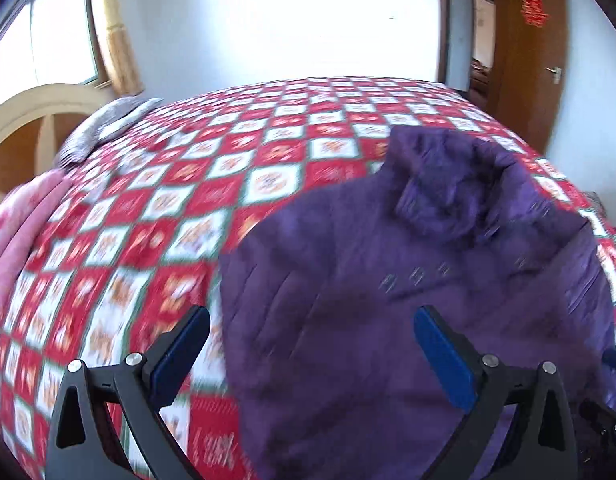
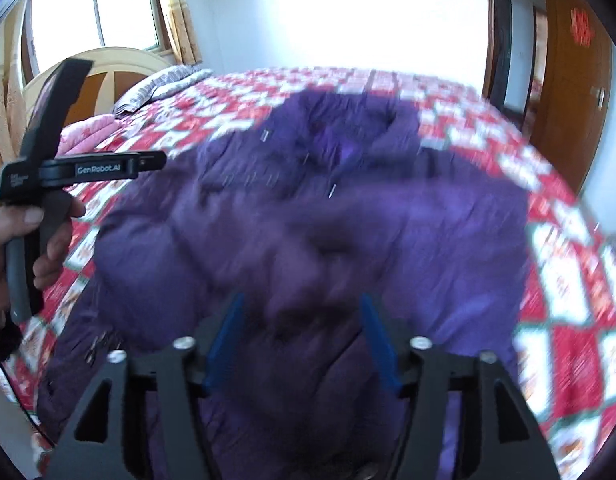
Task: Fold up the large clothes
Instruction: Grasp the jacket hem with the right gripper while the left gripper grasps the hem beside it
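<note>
Purple jacket (image 2: 308, 232) spread on checkered quilt (image 1: 156, 200), left gripper (image 1: 312, 332) jaws wide, nothing between, right gripper (image 2: 302, 320) apparently released above jacket, frames blurred

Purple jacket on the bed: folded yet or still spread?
Partly folded, not finished: the purple jacket lies bunched on the checked bedspread, fabric doubled over near the collar, no neat bundle.

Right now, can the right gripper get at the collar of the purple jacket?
Probably yes: the right gripper is open over the purple jacket, and nothing lies between it and the collar.
</note>
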`<move>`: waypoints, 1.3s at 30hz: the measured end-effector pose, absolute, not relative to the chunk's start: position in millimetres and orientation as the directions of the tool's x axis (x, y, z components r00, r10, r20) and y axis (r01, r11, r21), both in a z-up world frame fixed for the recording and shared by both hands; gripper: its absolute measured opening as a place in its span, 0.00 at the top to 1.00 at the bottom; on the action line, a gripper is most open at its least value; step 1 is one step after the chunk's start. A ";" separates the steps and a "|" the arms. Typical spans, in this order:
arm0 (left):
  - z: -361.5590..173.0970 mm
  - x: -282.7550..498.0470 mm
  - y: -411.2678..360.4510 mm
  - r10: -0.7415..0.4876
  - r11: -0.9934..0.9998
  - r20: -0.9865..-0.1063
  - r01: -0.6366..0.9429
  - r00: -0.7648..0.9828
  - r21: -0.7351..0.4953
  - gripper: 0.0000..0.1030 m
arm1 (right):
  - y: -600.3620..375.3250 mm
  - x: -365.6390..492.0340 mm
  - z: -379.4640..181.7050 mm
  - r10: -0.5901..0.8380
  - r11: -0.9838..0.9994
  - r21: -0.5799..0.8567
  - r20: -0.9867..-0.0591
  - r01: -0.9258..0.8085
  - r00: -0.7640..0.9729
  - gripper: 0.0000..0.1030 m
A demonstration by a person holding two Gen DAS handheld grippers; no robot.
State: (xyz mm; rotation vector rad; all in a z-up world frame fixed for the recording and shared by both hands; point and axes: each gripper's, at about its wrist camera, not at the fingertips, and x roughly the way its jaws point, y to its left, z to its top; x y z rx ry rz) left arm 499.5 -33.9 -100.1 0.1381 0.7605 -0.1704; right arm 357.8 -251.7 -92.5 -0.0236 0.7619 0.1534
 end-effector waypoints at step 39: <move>-163.2 602.9 -120.0 -0.264 0.851 -0.767 0.516 0.584 0.100 0.90 | -374.6 554.1 -139.9 0.008 0.987 -0.082 -0.834 -0.137 0.551 0.91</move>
